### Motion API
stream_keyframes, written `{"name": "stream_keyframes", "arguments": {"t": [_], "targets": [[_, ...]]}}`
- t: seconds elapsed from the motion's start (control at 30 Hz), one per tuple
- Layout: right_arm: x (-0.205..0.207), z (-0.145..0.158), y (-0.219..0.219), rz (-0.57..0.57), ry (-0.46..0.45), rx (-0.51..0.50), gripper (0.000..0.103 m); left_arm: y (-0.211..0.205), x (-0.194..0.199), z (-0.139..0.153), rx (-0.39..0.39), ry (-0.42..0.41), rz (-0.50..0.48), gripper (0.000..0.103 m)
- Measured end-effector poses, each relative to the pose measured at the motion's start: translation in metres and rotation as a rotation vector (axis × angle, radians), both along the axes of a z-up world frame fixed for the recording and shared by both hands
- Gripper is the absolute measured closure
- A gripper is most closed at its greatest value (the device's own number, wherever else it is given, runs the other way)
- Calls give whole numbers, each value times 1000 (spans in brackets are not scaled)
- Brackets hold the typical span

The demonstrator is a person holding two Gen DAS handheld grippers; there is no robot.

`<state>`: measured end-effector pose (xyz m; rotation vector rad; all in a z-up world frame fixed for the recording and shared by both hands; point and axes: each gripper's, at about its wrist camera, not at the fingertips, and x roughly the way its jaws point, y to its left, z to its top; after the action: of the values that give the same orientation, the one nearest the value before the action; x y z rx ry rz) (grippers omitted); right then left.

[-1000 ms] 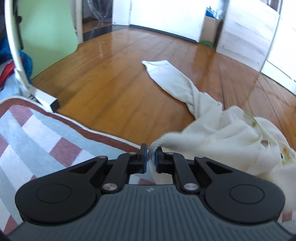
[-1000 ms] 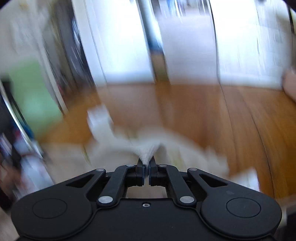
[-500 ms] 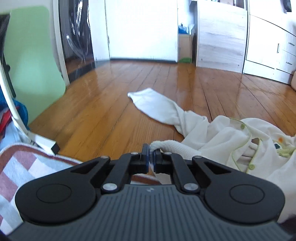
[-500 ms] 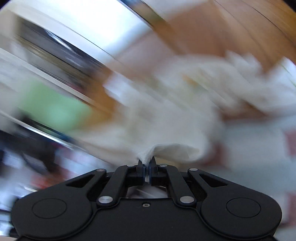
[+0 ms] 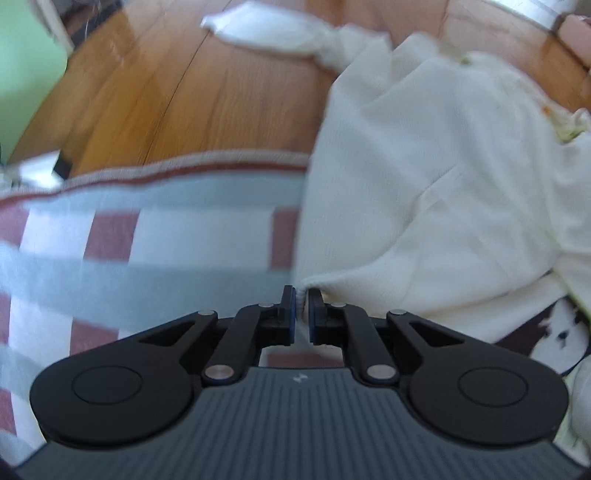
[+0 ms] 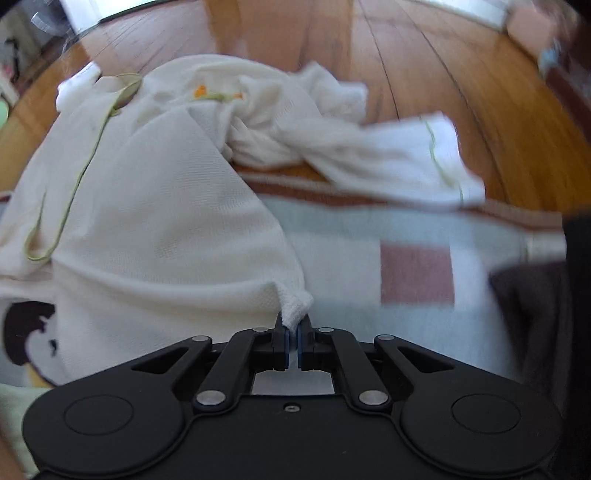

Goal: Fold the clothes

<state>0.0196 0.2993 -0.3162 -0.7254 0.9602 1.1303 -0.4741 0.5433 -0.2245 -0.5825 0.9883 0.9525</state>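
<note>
A cream-white garment (image 5: 443, 166) with thin green trim lies half on a checked blanket (image 5: 166, 236) and half on the wooden floor. Its long sleeve (image 5: 266, 26) trails away over the boards. My left gripper (image 5: 302, 301) pinches the garment's hem at its near left corner; its jaws are opening slightly with the cloth still between the pads. In the right wrist view the same garment (image 6: 166, 221) spreads to the left, and my right gripper (image 6: 291, 332) is shut on its near right hem corner. The other sleeve (image 6: 406, 155) lies crumpled across the blanket's far edge (image 6: 369, 229).
Wooden floor (image 6: 424, 55) stretches beyond the blanket. A pale green panel (image 5: 22, 55) stands at the far left. A dark cloth (image 6: 528, 295) lies on the blanket at the right. A white and dark brown patterned piece (image 5: 546, 332) peeks out under the garment.
Both grippers have tilted down and sunk toward the blanket, carrying the hem corners with them. The garment now lies spread over the blanket's edge rather than bunched on the floor.
</note>
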Motion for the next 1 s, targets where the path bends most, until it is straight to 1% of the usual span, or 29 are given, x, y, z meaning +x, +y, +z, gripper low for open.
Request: {"name": "stream_keyframes", "arguments": {"t": [0.03,0.07,0.1,0.13,0.17,0.2,0.23,0.3,0.33,0.37,0.4,0.43,0.47,0.5,0.53,0.57,0.6,0.63,0.67,0.7,0.73,0.77,0.83,0.87,0.93,0.97,1.0], "targets": [[-3,5,5,13,-46,3,97,-1,7,7,11,-17,-11,91],[-5,10,10,25,-93,5,92,-2,14,14,25,-22,-21,80],[-8,15,15,36,-140,8,85,-4,21,20,47,-11,-26,64],[-10,21,20,47,-187,10,61,-6,28,25,73,6,-30,54],[-13,26,25,59,-234,13,52,-8,35,31,99,23,-34,39],[-16,31,30,70,-281,15,53,-10,41,35,123,36,-45,36],[-22,35,34,113,-294,45,52,-12,48,38,142,44,-62,36],[-45,47,29,219,-262,117,51,-15,62,46,158,37,-94,36],[-57,50,25,284,-211,153,50,-17,69,49,160,26,-108,35],[-70,49,23,345,-129,176,47,-19,78,50,157,15,-121,34],[-82,40,23,396,-23,167,46,-25,90,45,140,17,-166,28],[-94,31,23,445,86,155,46,-32,103,37,119,27,-225,24],[-108,16,24,487,171,117,47,-40,116,30,97,36,-284,21],[-123,-1,26,524,206,71,47,-47,129,22,75,46,-344,21],[-136,-16,28,557,187,33,47,-54,141,12,53,61,-400,21],[-147,-29,28,588,128,7,47,-57,151,1,30,87,-441,21],[-154,-39,28,619,48,-8,47,-59,161,-12,5,116,-476,21],[-156,-44,29,649,-30,-12,51,-60,169,-24,-17,151,-500,21],[-158,-48,31,678,-109,-14,64,-57,174,-34,-27,191,-514,21],[-155,-46,35,686,-147,-1,79,-51,177,-41,-16,227,-511,23],[-147,-41,43,670,-149,15,99,-44,179,-46,3,260,-501,26],[-136,-32,51,631,-123,42,99,-36,180,-47,25,259,-491,28],[-114,-15,69,550,-64,103,100,-18,178,-42,78,175,-451,37],[-103,-8,77,513,-45,127,100,-11,178,-42,88,143,-424,42],[-81,5,93,439,-9,169,100,-6,176,-41,91,98,-372,42],[-76,7,99,424,-23,183,100,-4,175,-40,91,76,-347,42],[-71,9,105,412,-41,195,100,-7,177,-39,122,83,-344,40]]}}
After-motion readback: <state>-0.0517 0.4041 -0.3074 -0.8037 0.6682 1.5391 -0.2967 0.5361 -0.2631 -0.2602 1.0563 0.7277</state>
